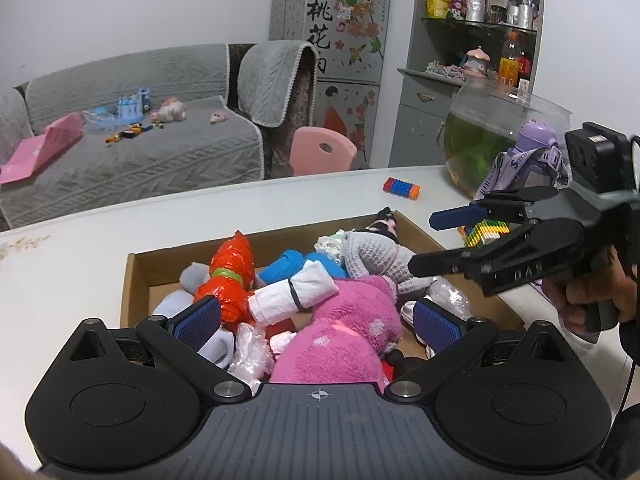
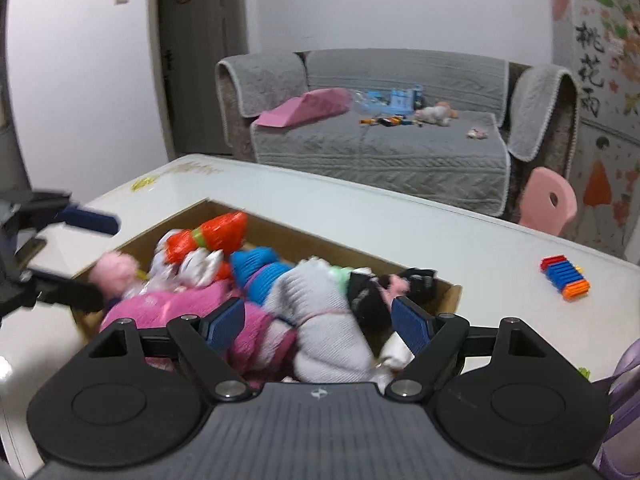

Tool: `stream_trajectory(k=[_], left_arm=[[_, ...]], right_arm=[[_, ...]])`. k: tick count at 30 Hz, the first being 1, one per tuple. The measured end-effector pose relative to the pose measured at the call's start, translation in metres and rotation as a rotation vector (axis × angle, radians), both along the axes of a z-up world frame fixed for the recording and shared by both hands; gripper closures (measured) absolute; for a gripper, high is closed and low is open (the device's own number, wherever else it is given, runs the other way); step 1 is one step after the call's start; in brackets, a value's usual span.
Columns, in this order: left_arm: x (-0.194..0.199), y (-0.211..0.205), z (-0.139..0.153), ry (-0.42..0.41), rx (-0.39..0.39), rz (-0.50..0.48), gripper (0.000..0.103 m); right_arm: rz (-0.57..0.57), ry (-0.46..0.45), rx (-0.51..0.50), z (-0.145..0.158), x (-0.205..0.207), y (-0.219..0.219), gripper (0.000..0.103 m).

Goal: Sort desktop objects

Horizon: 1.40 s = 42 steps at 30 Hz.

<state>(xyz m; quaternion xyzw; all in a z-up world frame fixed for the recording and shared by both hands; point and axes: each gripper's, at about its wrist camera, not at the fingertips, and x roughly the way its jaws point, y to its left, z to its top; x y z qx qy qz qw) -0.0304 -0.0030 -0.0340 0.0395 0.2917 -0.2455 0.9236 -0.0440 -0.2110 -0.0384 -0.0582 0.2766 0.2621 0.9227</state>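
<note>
**Toys piled in box, both tongs empty**

Toys (image 1: 344, 332) fill the box (image 1: 138, 276) on the desk (image 1: 72, 256). Left tongs (image 1: 316, 322) and right tongs (image 2: 318, 320) hover spread above the pile, pinching nothing. Likely choosing a pick; the block strip (image 1: 401, 188) lies outside, so next probably calls for reaching there.

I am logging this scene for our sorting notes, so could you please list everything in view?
Cardboard box: one, brown, on the table, full.
Pink plush toy: one, in the box, nearest.
Orange plastic bag: one, in the box.
Grey knitted item: one, in the box.
Toy block strip: one, red, blue and orange, on the table.
Fish bowl: one, clear glass, greenish water, table's far right.
Purple bottle: one, beside the bowl.
Sofa: one, grey, behind.
Left gripper: open, over the box.
Right gripper: open, over the box.
</note>
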Motion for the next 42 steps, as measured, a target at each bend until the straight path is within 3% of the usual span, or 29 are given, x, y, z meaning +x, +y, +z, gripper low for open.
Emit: stream_trajectory(k=[11,14,16,21,28,34,36,40,42], left_arm=[[-0.036,-0.002,0.010,-0.027,-0.002,0.027,0.000],[-0.051,-0.001,0.012,-0.034,0.014,0.064,0.000],[-0.059,-0.003,0.016,-0.039,0.041,0.101,0.000],[-0.082,-0.005,0.028,-0.107,0.101,0.195,0.000],[-0.104,-0.005,0.049,-0.126,0.133,0.279,0.000],[-0.135,-0.015,0.071,-0.238,0.171,0.299,0.000],[-0.146,-0.016,0.073,-0.266,0.153,0.294,0.000],[-0.153,-0.003,0.073,-0.203,-0.021,0.246,0.000],[-0.151,-0.002,0.070,-0.195,0.006,0.285,0.000]], right_arm=[[0.020,-0.043,0.055,0.022,-0.043,0.009,0.021],[0.005,-0.055,0.059,0.027,-0.059,0.011,0.011],[0.003,-0.067,0.059,0.029,-0.070,0.011,0.011],[-0.005,-0.082,0.070,0.037,-0.091,0.013,0.007],[-0.010,-0.106,0.087,0.046,-0.116,0.017,0.006],[-0.005,-0.137,0.120,0.056,-0.135,0.018,0.004],[-0.010,-0.143,0.135,0.059,-0.140,0.016,0.004],[-0.016,-0.151,0.141,0.061,-0.147,0.016,0.003],[-0.020,-0.149,0.139,0.059,-0.149,0.016,0.003]])
